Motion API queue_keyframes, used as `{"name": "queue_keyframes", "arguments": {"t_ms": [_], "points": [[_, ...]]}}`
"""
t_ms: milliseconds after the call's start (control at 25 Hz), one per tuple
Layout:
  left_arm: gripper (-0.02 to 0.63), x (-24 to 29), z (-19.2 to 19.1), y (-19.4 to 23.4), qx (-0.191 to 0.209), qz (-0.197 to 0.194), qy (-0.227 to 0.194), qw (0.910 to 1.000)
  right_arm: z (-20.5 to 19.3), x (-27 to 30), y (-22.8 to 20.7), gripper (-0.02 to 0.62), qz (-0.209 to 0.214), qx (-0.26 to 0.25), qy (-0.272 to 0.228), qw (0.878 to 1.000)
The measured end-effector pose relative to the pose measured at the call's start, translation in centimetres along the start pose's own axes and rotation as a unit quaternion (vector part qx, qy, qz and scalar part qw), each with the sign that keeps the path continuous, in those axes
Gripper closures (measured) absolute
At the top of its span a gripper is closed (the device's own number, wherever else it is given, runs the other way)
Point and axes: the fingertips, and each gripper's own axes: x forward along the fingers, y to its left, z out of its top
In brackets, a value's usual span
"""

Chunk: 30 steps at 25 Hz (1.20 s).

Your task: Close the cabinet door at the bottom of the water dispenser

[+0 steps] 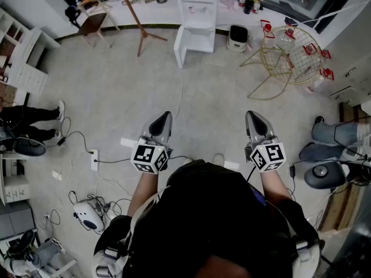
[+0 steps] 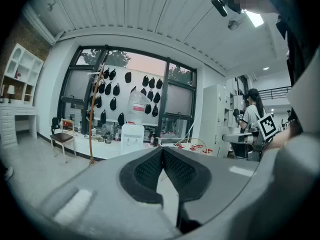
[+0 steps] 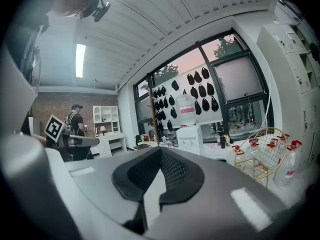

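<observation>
Seen from above, a person holds two grippers out ahead, side by side and well apart. The left gripper point(image 1: 165, 119) and the right gripper point(image 1: 253, 119) both point forward, tilted slightly down. Each has its jaws pressed together on nothing. The left forearm point(image 1: 139, 193) and the right forearm point(image 1: 272, 184) reach forward behind them.

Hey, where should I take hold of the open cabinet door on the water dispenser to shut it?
Probably its free vertical edge, the one nearest you. The cabinet door stands swung out toward you from the bottom of the water dispenser and seems attached at the picture's left. So come from its left, outer face and press near that free edge, farthest from the attached side. Any handle is too small to tell.
</observation>
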Motion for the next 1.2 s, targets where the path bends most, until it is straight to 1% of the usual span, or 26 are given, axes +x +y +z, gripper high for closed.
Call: {"name": "queue_keyframes", "arguments": {"t_ms": [280, 520, 600, 680, 720, 760, 800, 840, 880, 920, 960, 1080, 1200], "points": [[0.6, 0.4, 0.3, 0.2, -0.006, -0.001, -0.006, 1.0, 0.1, 0.7, -0.2, 0.591, 0.002, 0.005, -0.003, 1.0], [0.6, 0.3, 0.8, 0.6, 0.001, 0.002, -0.007, 1.0, 0.3, 1.5, 0.4, 0.591, 0.013, 0.004, -0.003, 1.0], [0.6, 0.2, 1.1, 0.9, 0.003, 0.004, -0.01, 0.9999, 0.7, 1.7, 0.7, 0.591, 0.013, -0.004, -0.01, 1.0], [0.6, -0.1, 1.4, 1.1, 0.006, 0.008, -0.014, 0.9999, 1.3, 1.7, 1.1, 0.589, 0.011, -0.022, -0.026, 0.999], [0.597, -0.2, 1.6, 1.2, 0.009, 0.01, -0.016, 0.9998, 1.5, 1.6, 1.4, 0.564, 0.012, -0.033, -0.032, 0.999], [0.516, -0.2, 1.7, 1.3, 0.01, 0.015, -0.018, 0.9997, 1.6, 1.7, 1.7, 0.473, 0.016, -0.041, -0.035, 0.998], [0.372, -0.1, 1.9, 1.5, 0.009, 0.022, -0.02, 0.9995, 1.6, 1.9, 1.9, 0.369, 0.019, -0.044, -0.036, 0.998], [0.276, 0.0, 2.1, 1.6, 0.006, 0.03, -0.022, 0.9993, 1.6, 2.1, 2.0, 0.284, 0.02, -0.045, -0.037, 0.998], [0.203, 0.0, 2.3, 1.7, 0.001, 0.036, -0.025, 0.999, 1.5, 2.2, 2.0, 0.234, 0.019, -0.043, -0.039, 0.998], [0.16, 0.1, 2.5, 1.6, -0.005, 0.04, -0.028, 0.9988, 1.5, 2.2, 2.0, 0.214, 0.018, -0.042, -0.04, 0.998], [0.139, 0.1, 2.7, 1.4, -0.011, 0.039, -0.032, 0.9987, 1.5, 2.1, 2.1, 0.202, 0.017, -0.042, -0.043, 0.998], [0.13, 0.1, 3.0, 1.0, -0.019, 0.028, -0.036, 0.9988, 1.8, 2.1, 2.7, 0.192, 0.02, -0.039, -0.05, 0.998], [0.13, -0.2, 2.8, 1.2, -0.017, 0.017, -0.03, 0.9992, 1.6, 2.5, 3.6, 0.192, 0.02, -0.029, -0.045, 0.998]]}}
